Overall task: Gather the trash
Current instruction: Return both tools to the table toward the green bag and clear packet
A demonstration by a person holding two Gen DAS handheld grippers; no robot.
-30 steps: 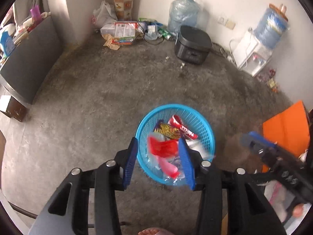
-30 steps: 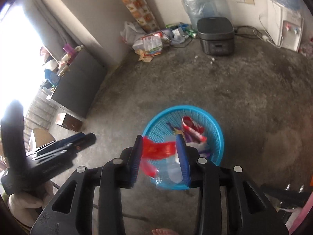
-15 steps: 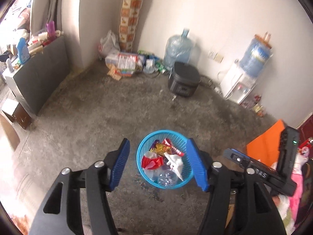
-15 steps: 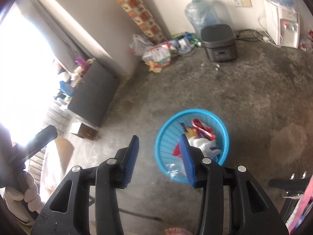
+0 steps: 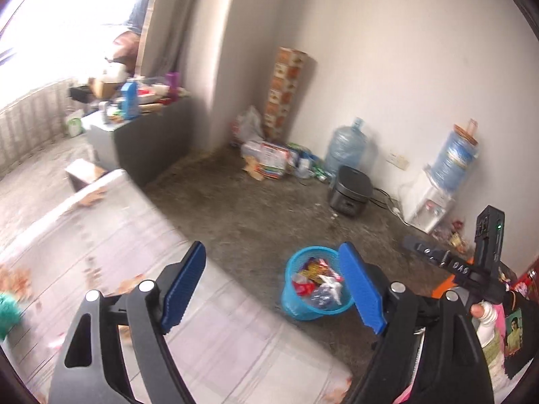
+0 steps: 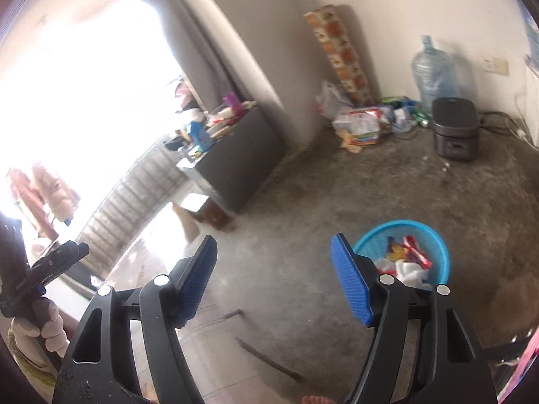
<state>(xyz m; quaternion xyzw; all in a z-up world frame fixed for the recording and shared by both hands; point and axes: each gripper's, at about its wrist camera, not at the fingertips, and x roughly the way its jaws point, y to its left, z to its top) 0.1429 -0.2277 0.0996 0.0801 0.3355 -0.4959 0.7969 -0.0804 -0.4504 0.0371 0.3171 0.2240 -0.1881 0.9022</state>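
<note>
A blue plastic basket (image 5: 296,306) stands on the concrete floor, holding red and yellow wrappers, a white piece and a crumpled clear bottle; it also shows in the right wrist view (image 6: 434,245). My left gripper (image 5: 273,286) is open and empty, high above a pale table (image 5: 202,330) whose edge lies left of the basket. My right gripper (image 6: 273,279) is open and empty, raised well above the floor, left of the basket. The right gripper also shows in the left wrist view (image 5: 454,262).
A dark rice cooker (image 5: 350,192), a water jug (image 5: 343,148), a water dispenser (image 5: 427,202) and a pile of packets (image 5: 269,161) line the far wall. A grey cabinet (image 6: 235,155) with bottles stands left. A green thing (image 5: 6,309) and brown scraps lie on the table.
Both grippers let the red wrapper and clear bottle fall into the basket, opened wide, and rose up and back to the left, over the table.
</note>
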